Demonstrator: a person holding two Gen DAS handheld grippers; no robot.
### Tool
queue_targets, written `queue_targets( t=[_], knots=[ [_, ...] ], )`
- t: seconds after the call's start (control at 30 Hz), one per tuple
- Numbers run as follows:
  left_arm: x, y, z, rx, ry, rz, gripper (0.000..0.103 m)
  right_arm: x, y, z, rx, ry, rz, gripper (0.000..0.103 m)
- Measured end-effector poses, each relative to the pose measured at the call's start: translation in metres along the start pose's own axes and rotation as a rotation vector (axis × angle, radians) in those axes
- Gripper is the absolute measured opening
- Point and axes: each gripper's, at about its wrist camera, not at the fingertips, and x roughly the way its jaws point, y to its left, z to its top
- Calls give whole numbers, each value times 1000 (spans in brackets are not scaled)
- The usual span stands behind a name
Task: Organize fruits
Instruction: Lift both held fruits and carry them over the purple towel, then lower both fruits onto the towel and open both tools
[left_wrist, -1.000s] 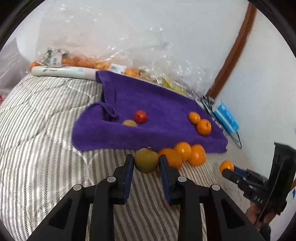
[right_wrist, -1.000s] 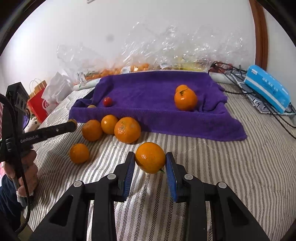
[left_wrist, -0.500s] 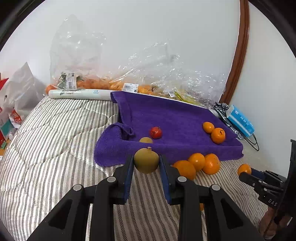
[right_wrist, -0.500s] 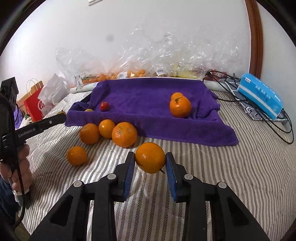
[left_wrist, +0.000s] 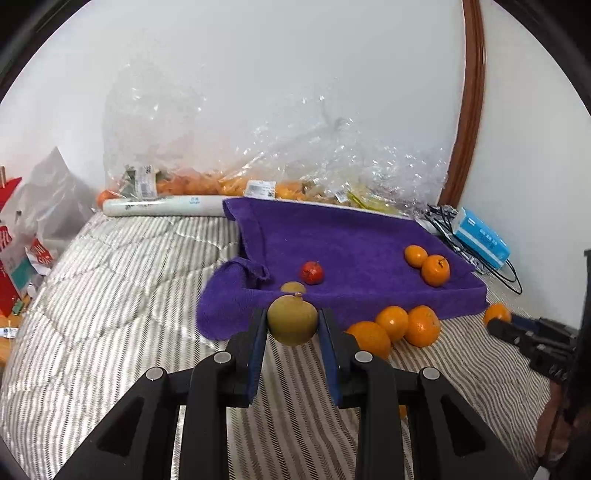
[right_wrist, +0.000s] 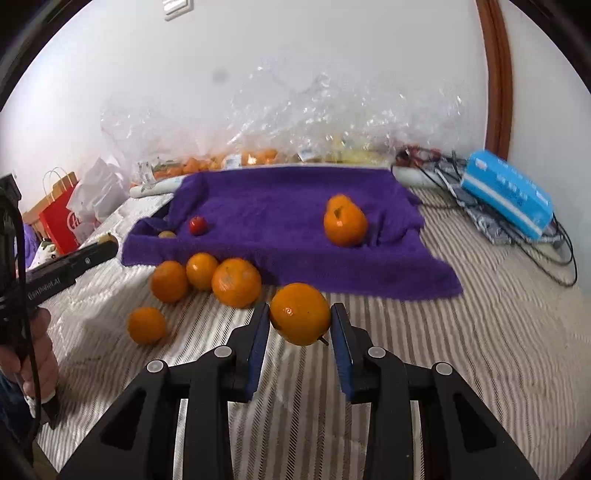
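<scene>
Left tongs (left_wrist: 292, 325) clamp a greenish-brown fruit (left_wrist: 292, 322) above the striped bed (left_wrist: 110, 295). Right tongs (right_wrist: 300, 321) clamp an orange (right_wrist: 300, 313). Beyond: three oranges (right_wrist: 207, 277), then the purple towel (right_wrist: 280, 221) bearing more fruit.

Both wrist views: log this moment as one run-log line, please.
left gripper: shut on green-brown fruit | right gripper: shut on orange | purple towel: two oranges, red fruit
</scene>
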Motion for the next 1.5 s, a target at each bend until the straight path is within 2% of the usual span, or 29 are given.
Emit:
queue_targets(
  t=[0.13,0.3,0.63,0.83,0.93,1.03,1.13,1.5],
  knots=[
    [0,5,12,-39,7,20,27,-9,5,22,-35,-46,24,33],
    [-3,8,36,-75,-48,12,27,-9,0,54,-44,-106,48,33],
    [44,0,78,-135,-61,5,27,18,-26,104,-26,-183,36,33],
    [74,-2,62,-148,-32,30,27,53,-48,97,30,-151,35,33],
    [80,-2,57,-125,-11,45,27,71,-54,88,42,-84,35,33],
    [82,0,58,-140,-12,29,27,74,-51,85,28,-84,46,33],
    [90,2,54,-173,22,8,27,75,-47,83,29,-86,81,33],
    [95,2,52,-184,40,25,27,84,-43,78,60,-70,136,34]
  ],
)
